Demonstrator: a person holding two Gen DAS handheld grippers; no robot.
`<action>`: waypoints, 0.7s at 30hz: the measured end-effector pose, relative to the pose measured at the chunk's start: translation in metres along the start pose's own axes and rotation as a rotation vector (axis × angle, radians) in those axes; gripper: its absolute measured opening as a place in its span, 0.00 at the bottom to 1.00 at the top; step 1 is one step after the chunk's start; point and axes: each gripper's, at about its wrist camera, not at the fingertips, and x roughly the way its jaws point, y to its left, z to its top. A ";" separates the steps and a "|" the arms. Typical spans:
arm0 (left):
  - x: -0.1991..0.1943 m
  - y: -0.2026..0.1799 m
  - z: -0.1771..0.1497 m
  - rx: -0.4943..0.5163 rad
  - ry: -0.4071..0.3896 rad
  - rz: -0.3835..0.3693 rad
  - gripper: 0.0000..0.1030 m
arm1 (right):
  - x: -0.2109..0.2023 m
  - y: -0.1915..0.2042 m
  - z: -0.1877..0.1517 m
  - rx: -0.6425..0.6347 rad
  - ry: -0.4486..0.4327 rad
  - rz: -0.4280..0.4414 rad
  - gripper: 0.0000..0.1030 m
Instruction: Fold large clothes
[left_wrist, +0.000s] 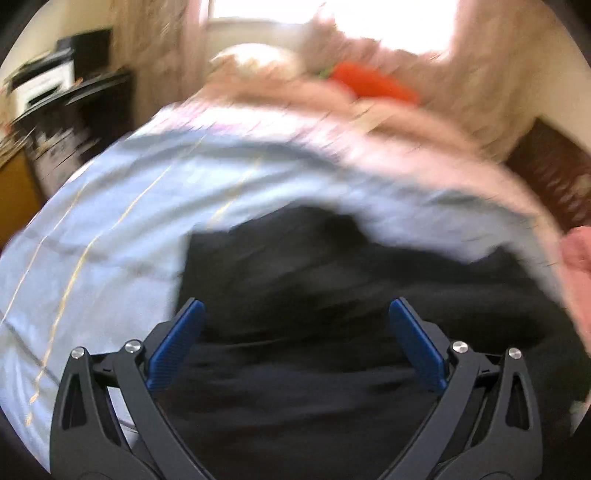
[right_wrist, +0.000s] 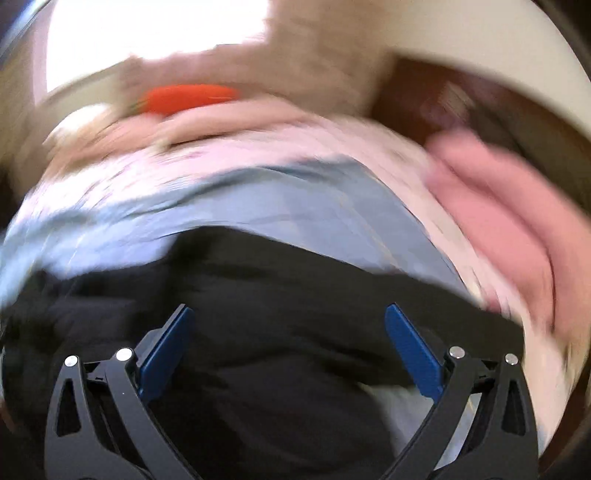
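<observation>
Black garment (left_wrist: 314, 295), one, beneath two wide-open empty claws: left claw (left_wrist: 295, 314), right claw (right_wrist: 290, 317).

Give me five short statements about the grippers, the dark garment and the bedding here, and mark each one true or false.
1. The left hand-held gripper is open, nothing between its fingers. True.
2. The right hand-held gripper is shut on the black garment. False: it is open, with the garment lying beyond its fingers.
3. The black garment lies on a light blue sheet. True.
4. The orange object lies on the black garment. False: it sits far back, beyond the pale pink bedding.
5. A pink folded cloth lies to the right of the garment. True.
</observation>
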 end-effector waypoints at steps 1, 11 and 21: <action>-0.006 -0.021 0.003 0.018 -0.002 -0.050 0.98 | 0.007 -0.029 0.001 0.062 0.033 -0.052 0.99; 0.064 -0.135 -0.063 0.119 0.165 -0.079 0.98 | 0.075 -0.218 -0.074 0.883 0.386 0.012 0.99; 0.064 -0.132 -0.067 0.131 0.158 -0.092 0.98 | 0.146 -0.267 -0.109 1.465 0.192 0.226 0.99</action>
